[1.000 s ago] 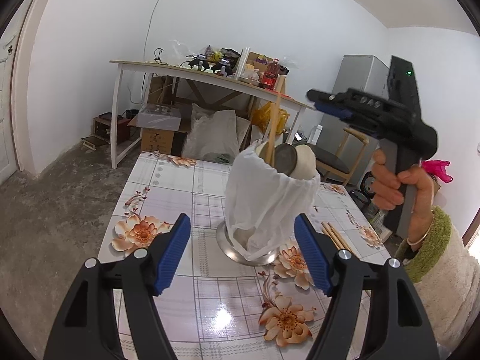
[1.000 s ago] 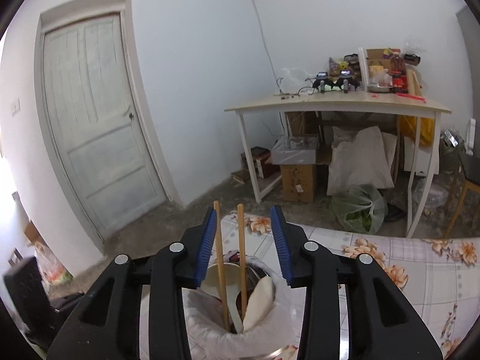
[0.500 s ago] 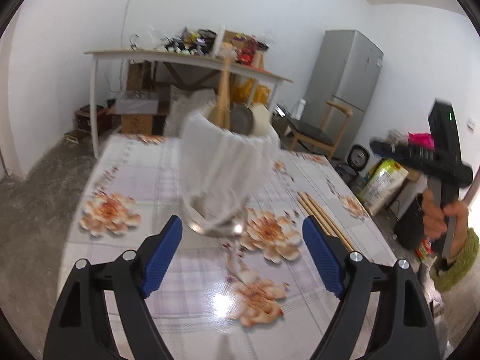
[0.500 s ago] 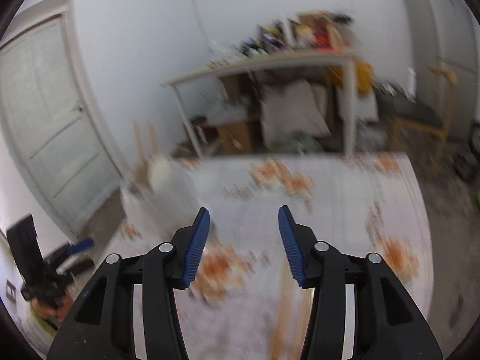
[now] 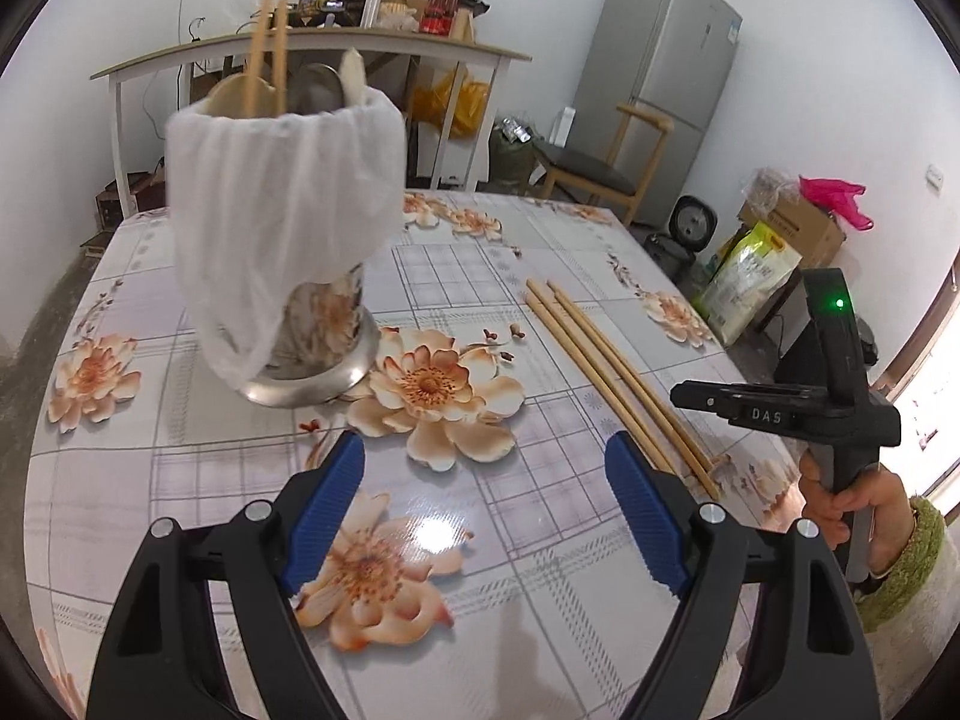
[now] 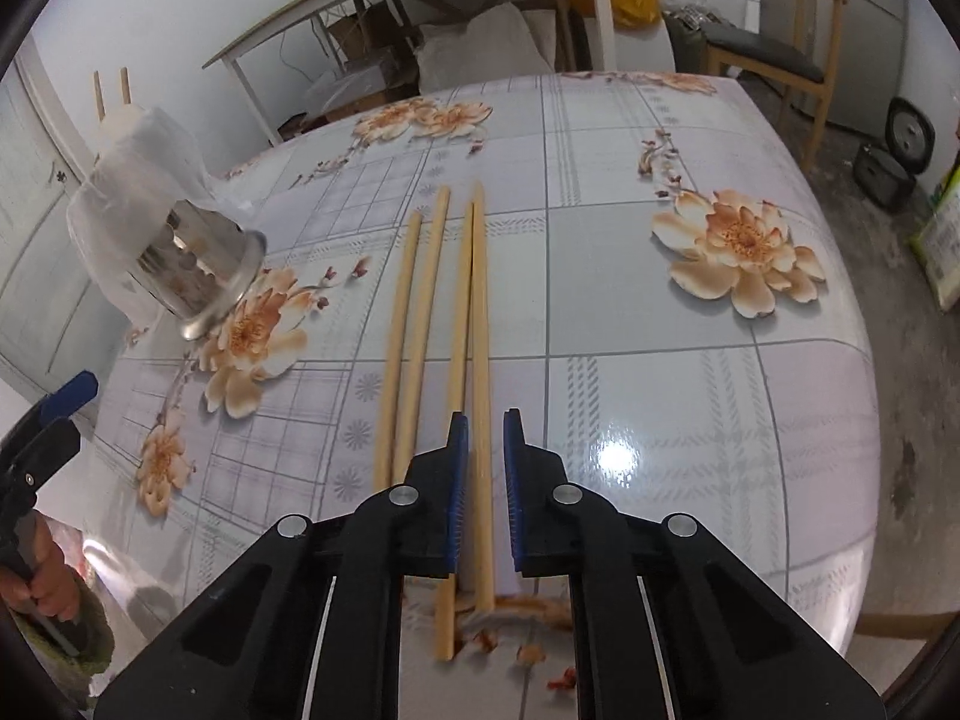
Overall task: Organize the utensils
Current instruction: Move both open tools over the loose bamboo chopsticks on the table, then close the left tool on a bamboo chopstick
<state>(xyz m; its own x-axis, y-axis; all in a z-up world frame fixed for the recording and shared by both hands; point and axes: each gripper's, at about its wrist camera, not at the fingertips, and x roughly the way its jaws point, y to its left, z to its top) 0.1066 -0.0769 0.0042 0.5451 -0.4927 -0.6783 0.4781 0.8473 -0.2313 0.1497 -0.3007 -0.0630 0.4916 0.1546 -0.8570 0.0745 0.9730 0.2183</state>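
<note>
On table (image 6: 660, 360): right gripper (image 6: 480, 438) closing around two chopsticks (image 6: 474, 330), contact seemingly incomplete. Light, stiff, slippery; grip near thick ends. Left gripper (image 5: 483, 480) wide, empty.

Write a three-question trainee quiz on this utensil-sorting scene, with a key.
1. How many pale wooden chopsticks lie flat on the floral-patterned table?
2. True or false: the steel utensil holder draped in white cloth is empty.
3. Which hand-held gripper has a chopstick between its fingers? A) left B) right C) neither

Key
1. Four.
2. False: two upright chopsticks and other utensils stand in it.
3. B. The right hand-held gripper is closing its jaws with a chopstick between them. The left hand-held gripper is open with nothing between its fingers.
</note>
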